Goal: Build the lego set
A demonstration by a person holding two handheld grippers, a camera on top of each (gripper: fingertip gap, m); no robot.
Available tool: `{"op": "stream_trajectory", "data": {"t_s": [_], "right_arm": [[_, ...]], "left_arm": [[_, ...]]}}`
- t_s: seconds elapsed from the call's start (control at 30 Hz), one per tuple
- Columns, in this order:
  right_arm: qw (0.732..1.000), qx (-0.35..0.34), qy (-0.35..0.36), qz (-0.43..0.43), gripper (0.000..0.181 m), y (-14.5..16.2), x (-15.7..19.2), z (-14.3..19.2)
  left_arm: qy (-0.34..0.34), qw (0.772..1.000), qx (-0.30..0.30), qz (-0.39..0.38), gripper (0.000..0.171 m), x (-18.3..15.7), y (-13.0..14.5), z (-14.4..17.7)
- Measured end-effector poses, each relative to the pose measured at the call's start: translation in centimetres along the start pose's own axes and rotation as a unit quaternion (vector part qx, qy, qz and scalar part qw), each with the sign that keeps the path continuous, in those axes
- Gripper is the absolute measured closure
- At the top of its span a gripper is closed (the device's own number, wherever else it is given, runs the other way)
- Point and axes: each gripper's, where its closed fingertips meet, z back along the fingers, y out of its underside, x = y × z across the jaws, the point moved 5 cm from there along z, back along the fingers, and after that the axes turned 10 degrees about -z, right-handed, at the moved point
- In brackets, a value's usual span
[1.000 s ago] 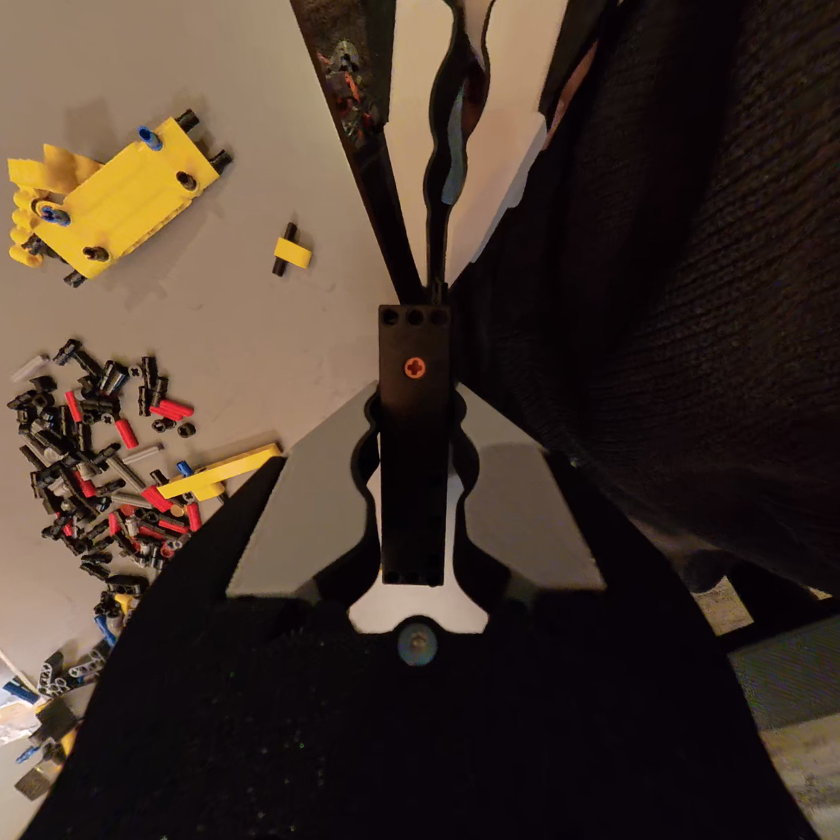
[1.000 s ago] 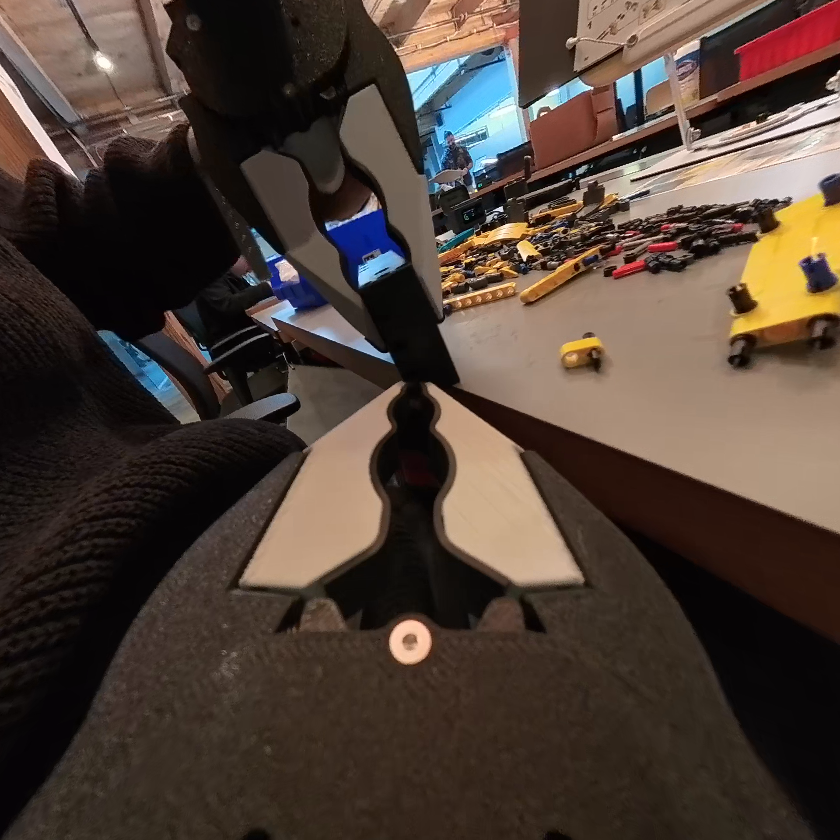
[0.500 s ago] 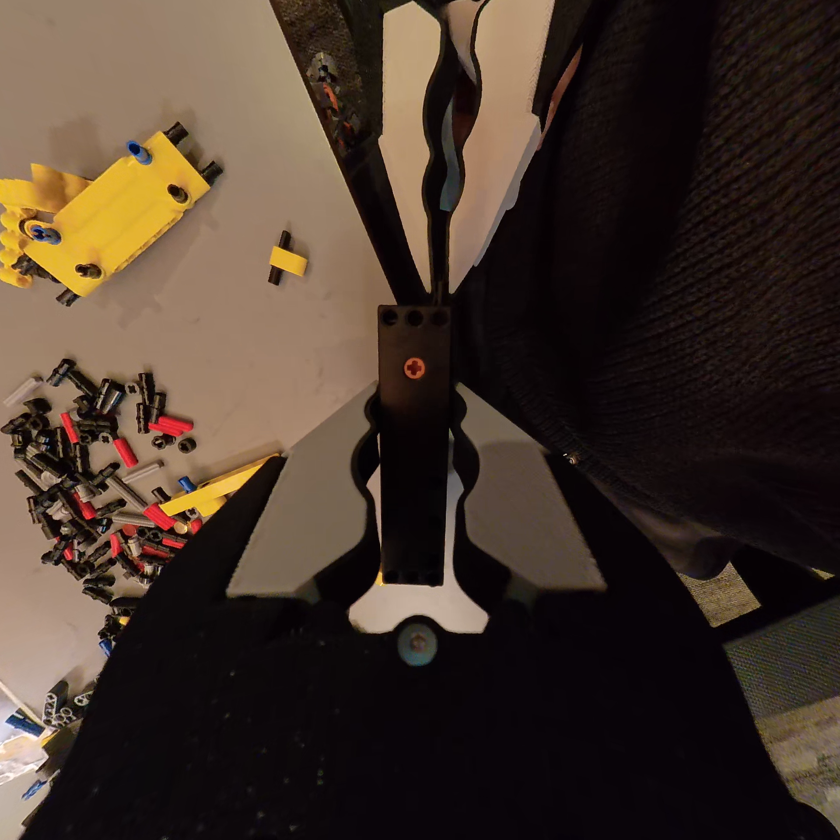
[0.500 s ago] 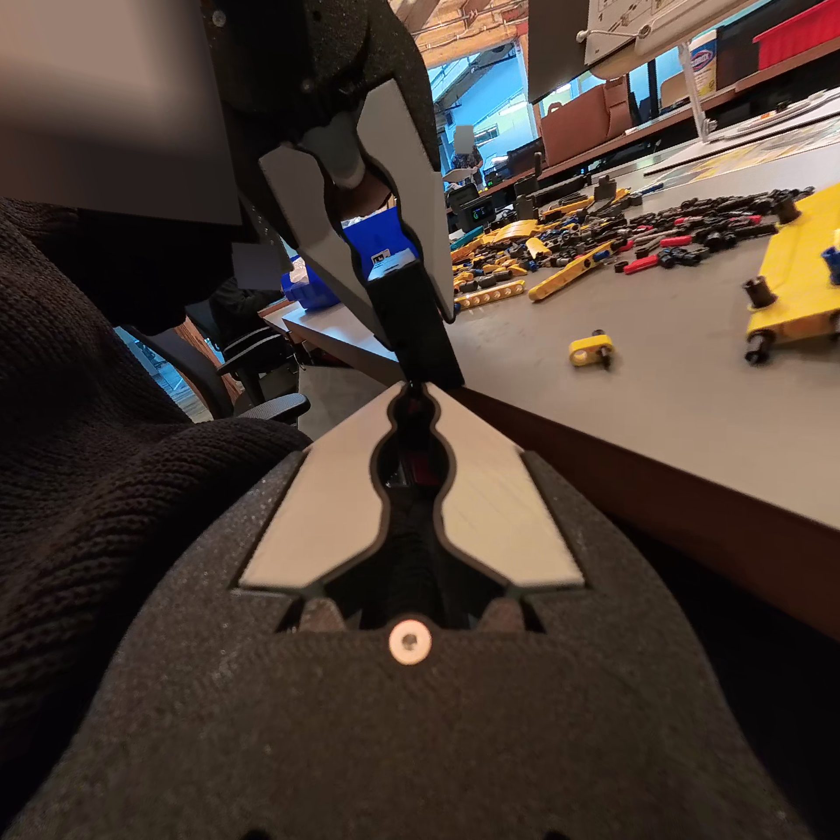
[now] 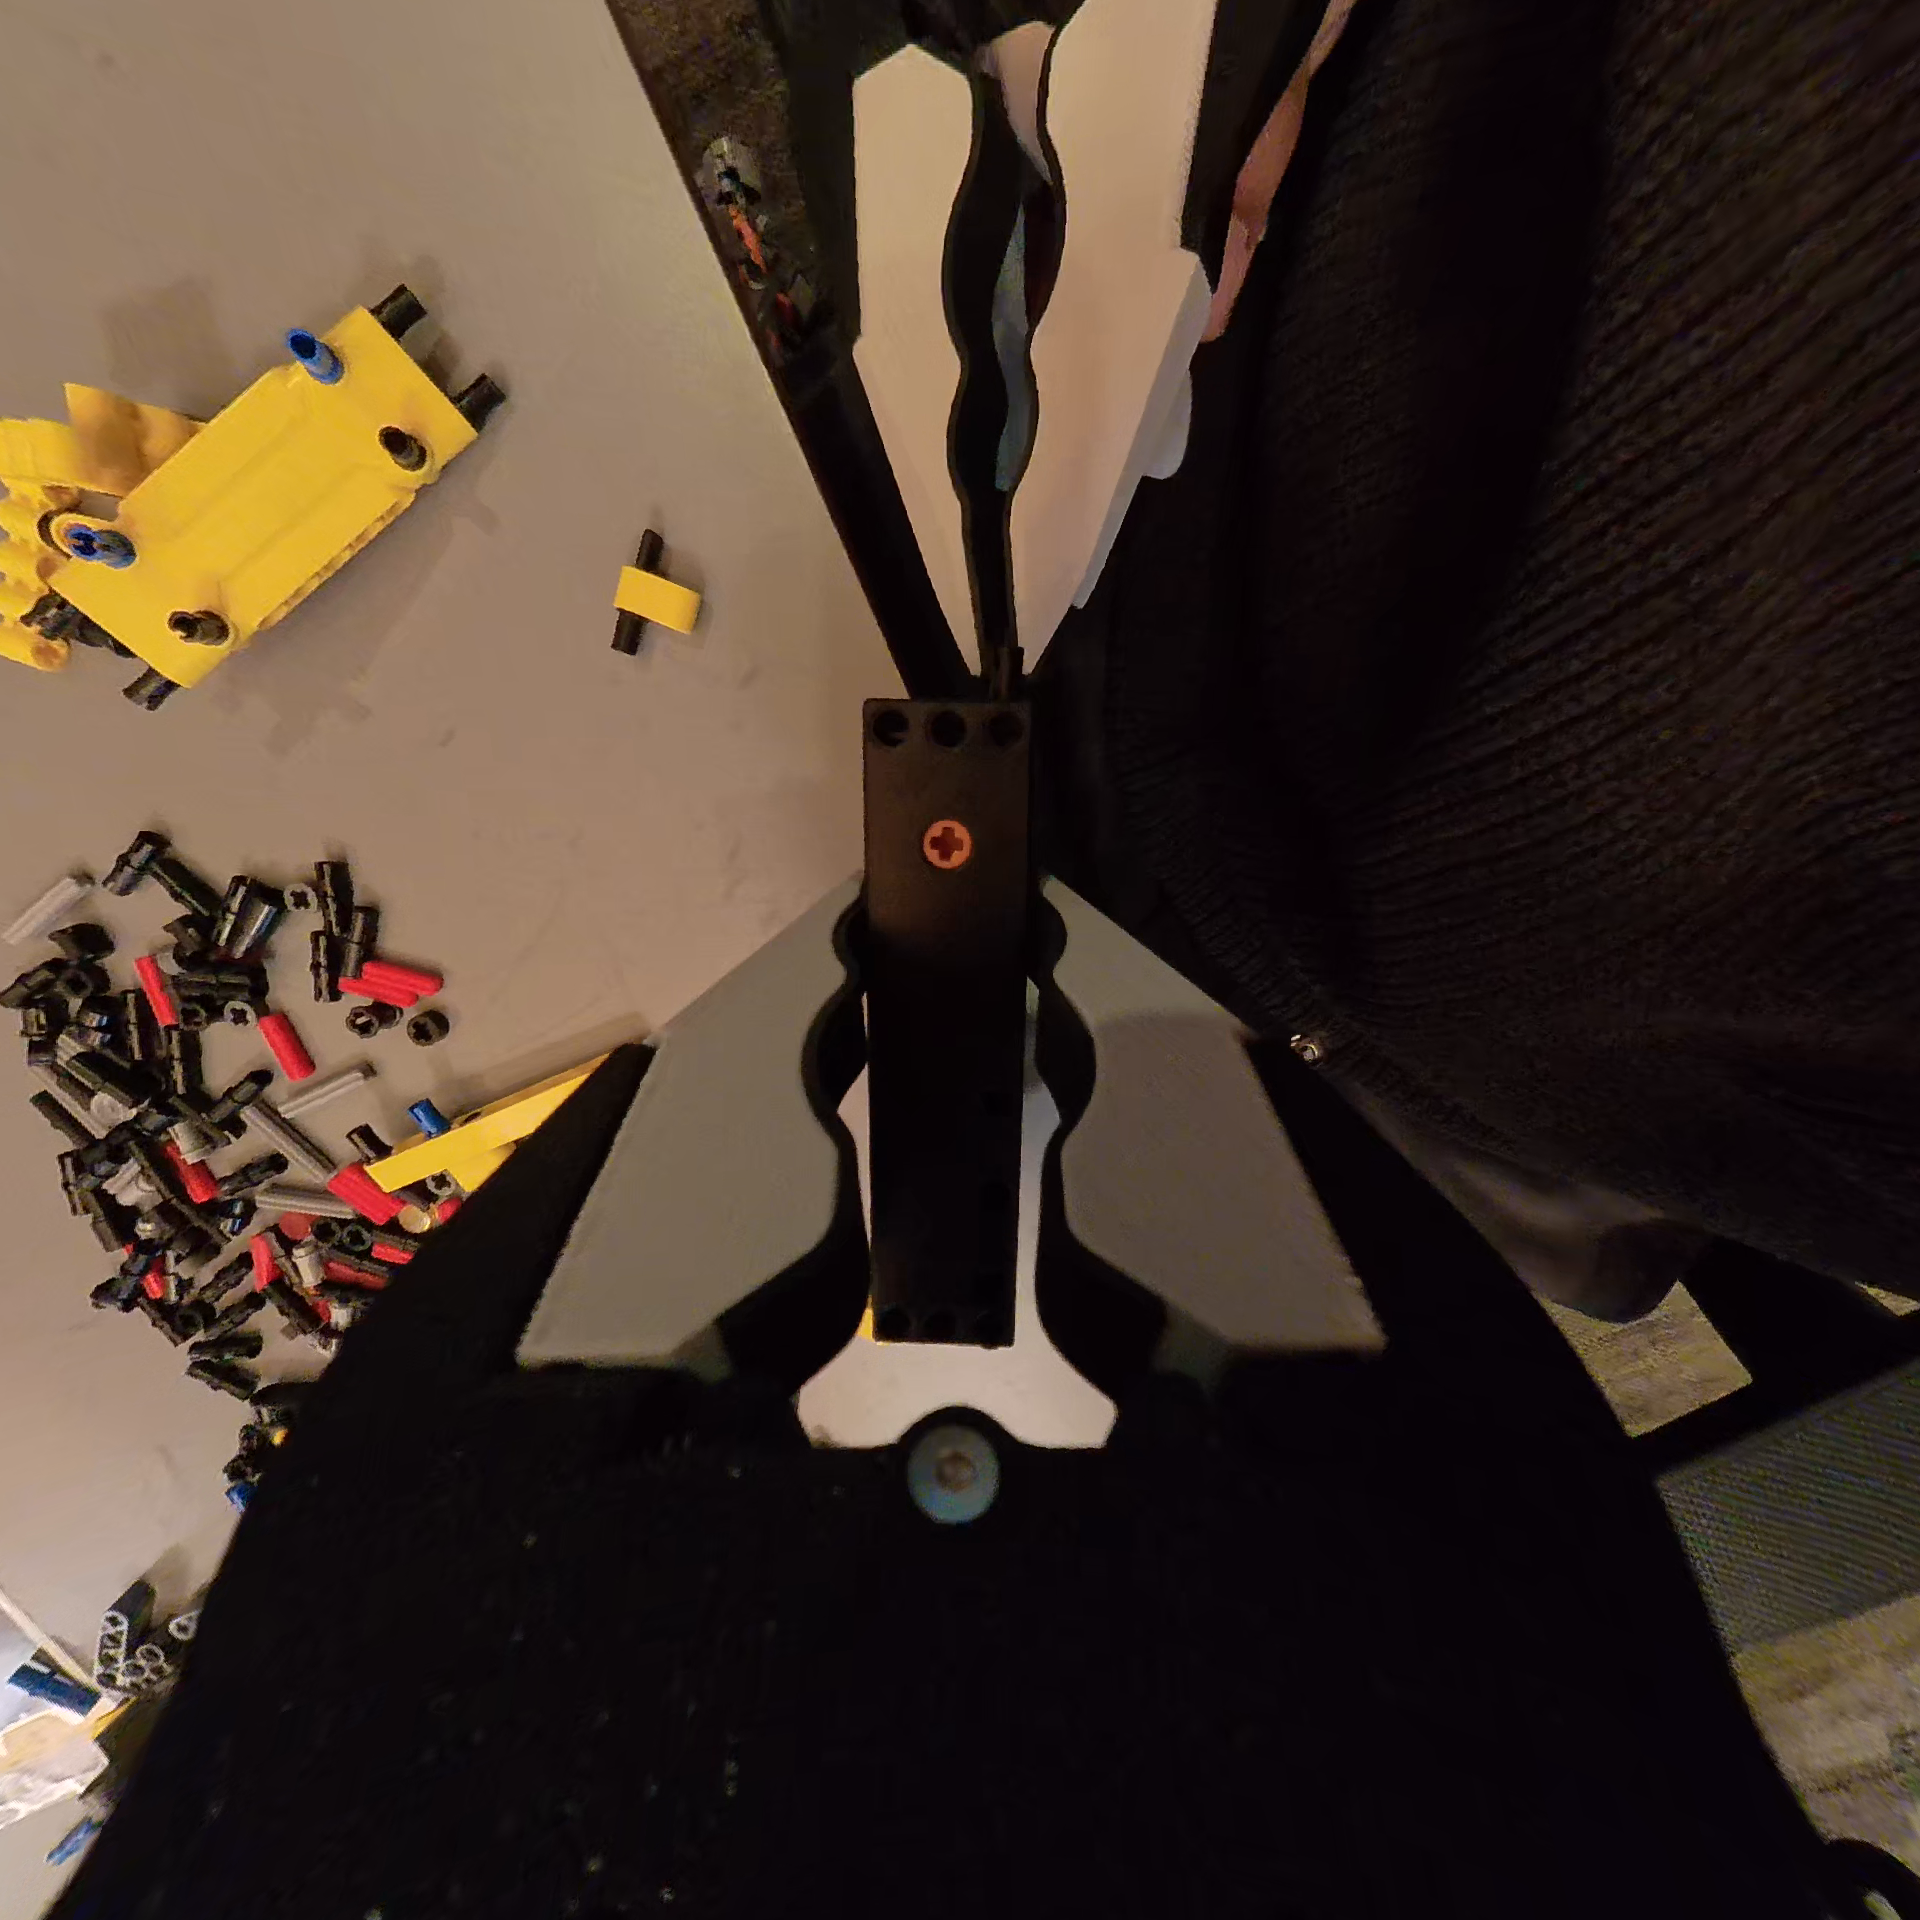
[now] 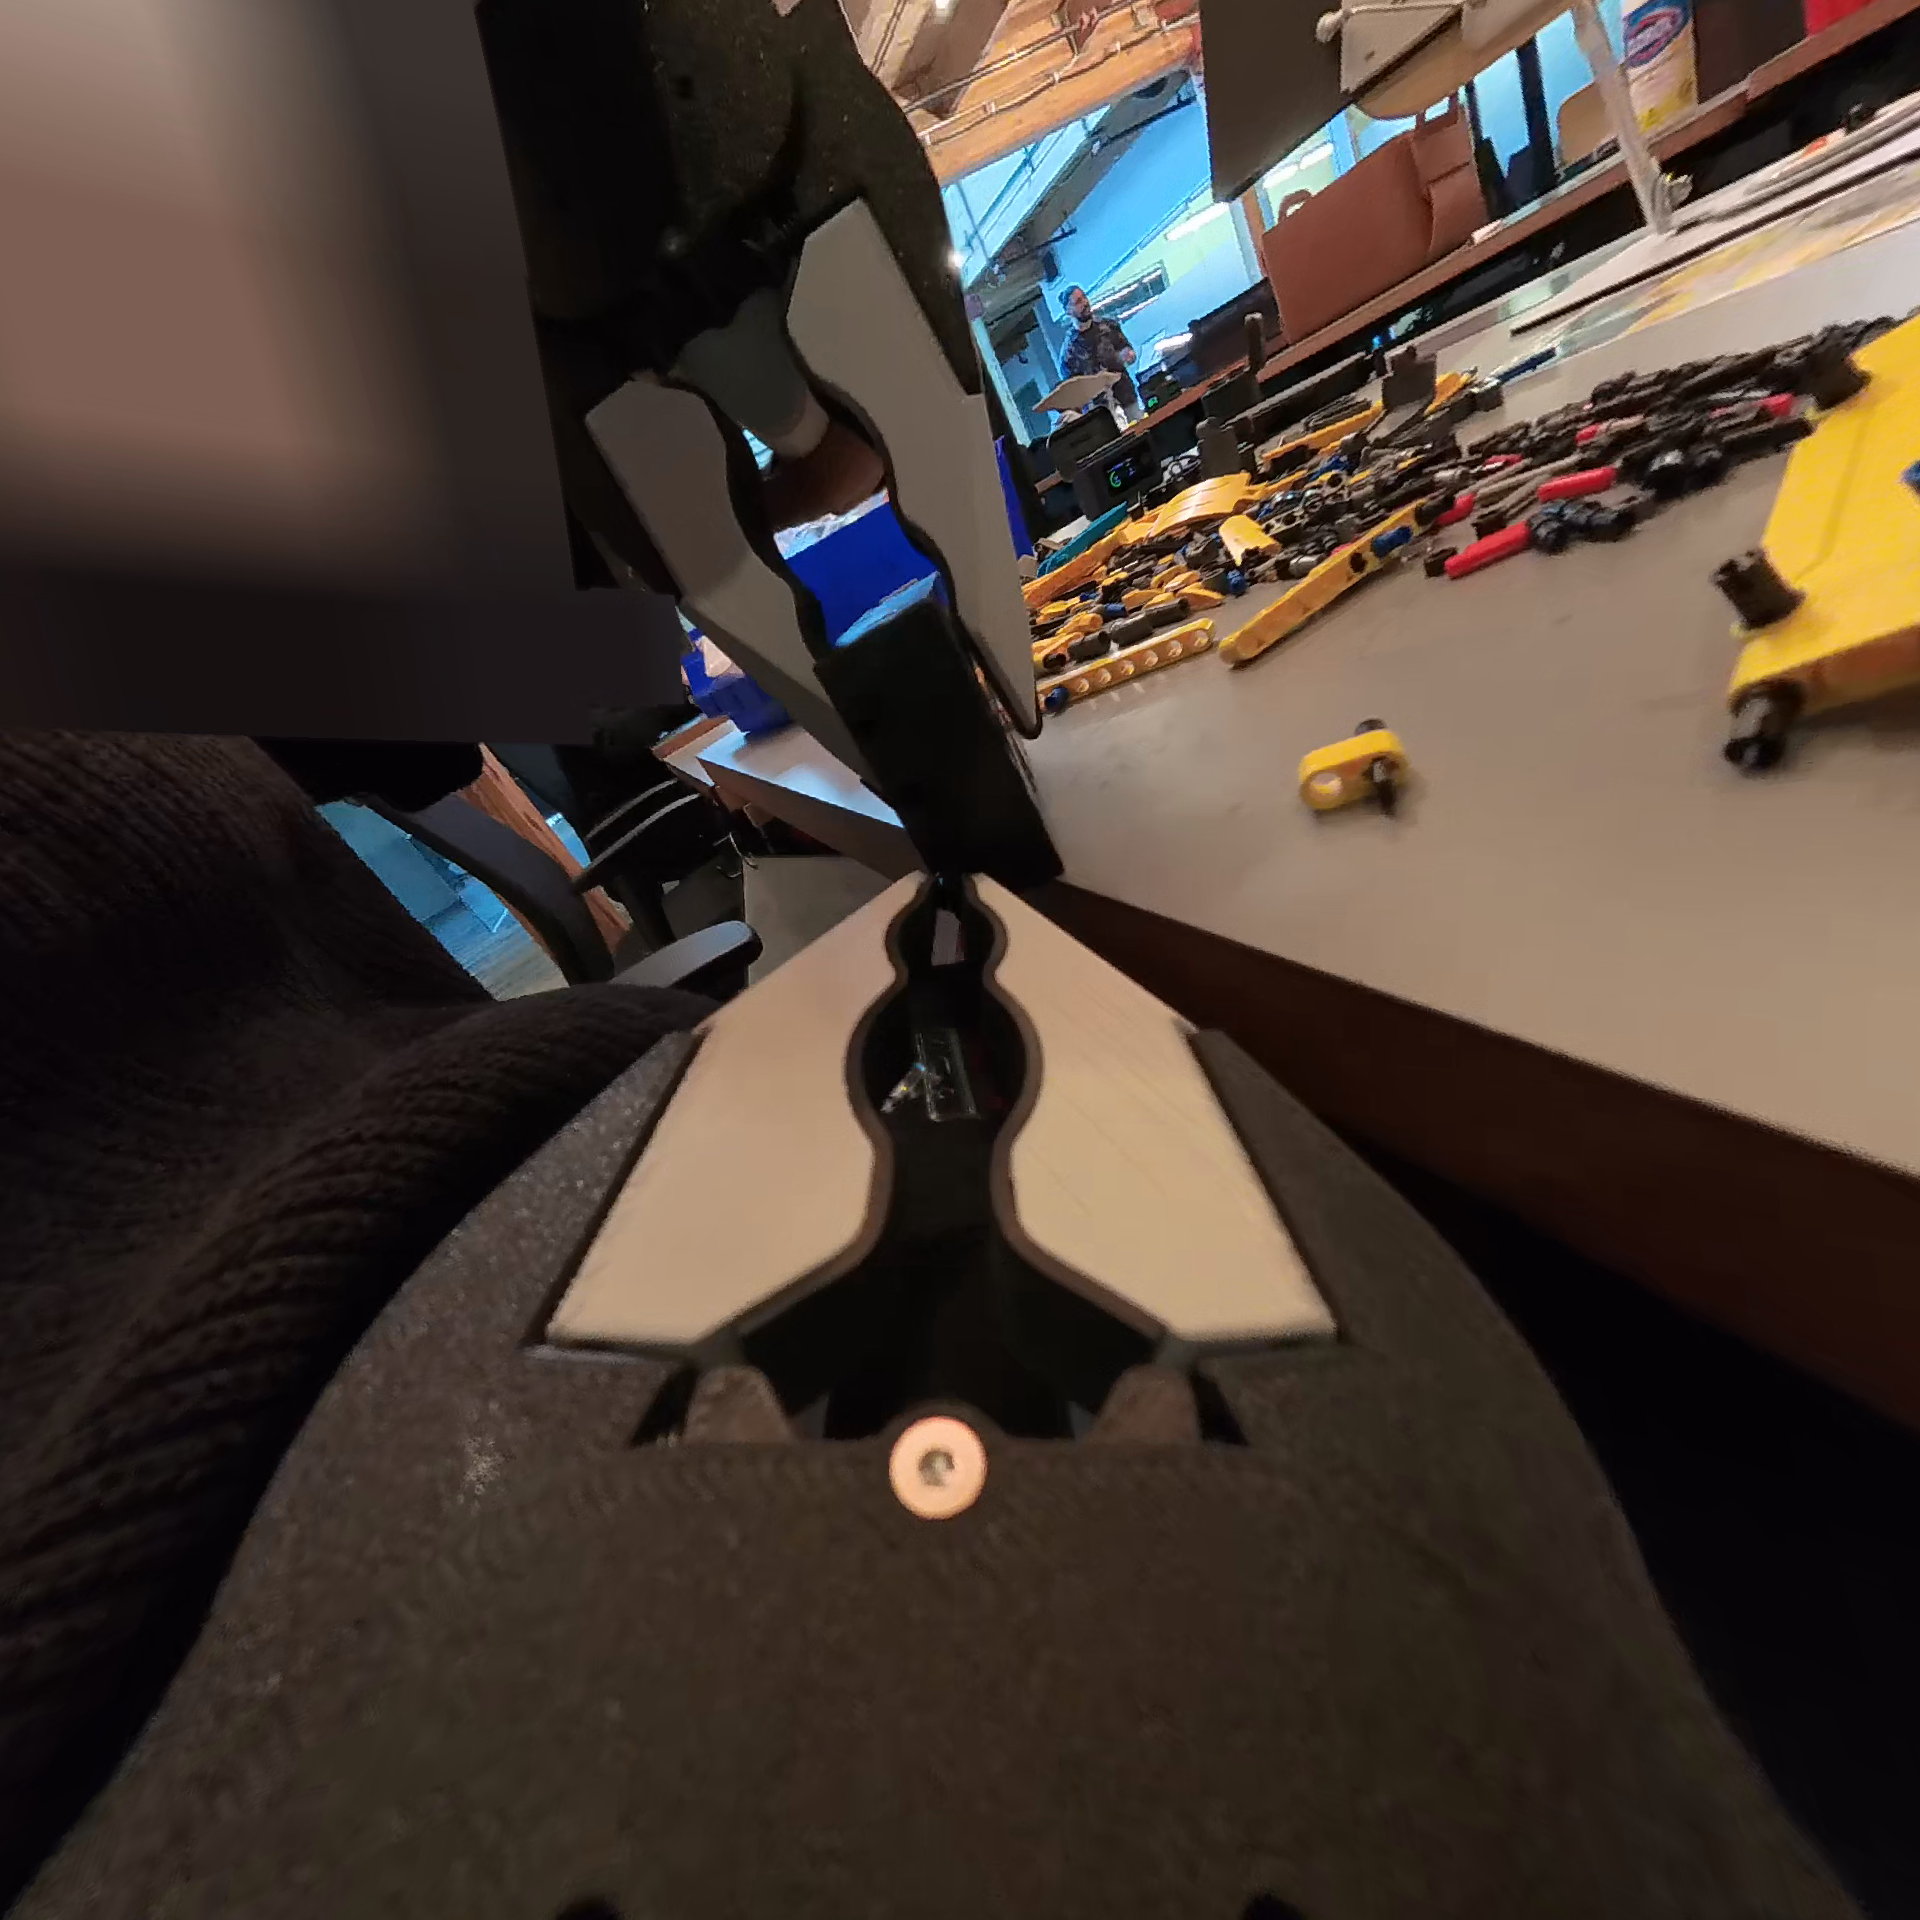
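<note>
The black beam clamped in the left gripper is smooth, matt plastic with an orange cross-slotted insert; both gripper bodies are coarse, grainy black plastic (fine speckle visible), with flat, matt pale-grey finger plates on the right gripper. The table top is a smooth, matt grey surface with a brown wood-look edge. The yellow panel and loose pins are smooth, slightly glossy plastic; the dark sleeve is ribbed knit cloth.

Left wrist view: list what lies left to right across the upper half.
yellow assembly → small yellow connector on a black pin → right gripper → dark knit sleeve
</note>
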Motion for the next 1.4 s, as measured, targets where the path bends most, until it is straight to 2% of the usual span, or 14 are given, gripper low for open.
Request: {"op": "stream_trajectory", "data": {"t_s": [0.93, 1.1, 1.4], "right_arm": [[1.0, 0.002, 0.013, 0.025, 0.177, -0.11, -0.01, -0.13], [0.995, 0.012, 0.033, 0.093, 0.176, -0.19, 0.21, -0.14], [0.966, 0.03, 0.058, 0.249, 0.176, -0.21, 0.57, -0.19]], "left_arm": [[0.008, 1.0, -0.006, 0.008, 0.146, 0.11, 0.17, -0.49], [0.008, 1.0, -0.02, 0.01, 0.146, 0.1, 0.25, -0.53], [0.021, 0.999, -0.027, 0.007, 0.147, 0.16, 0.28, -0.6]]}}
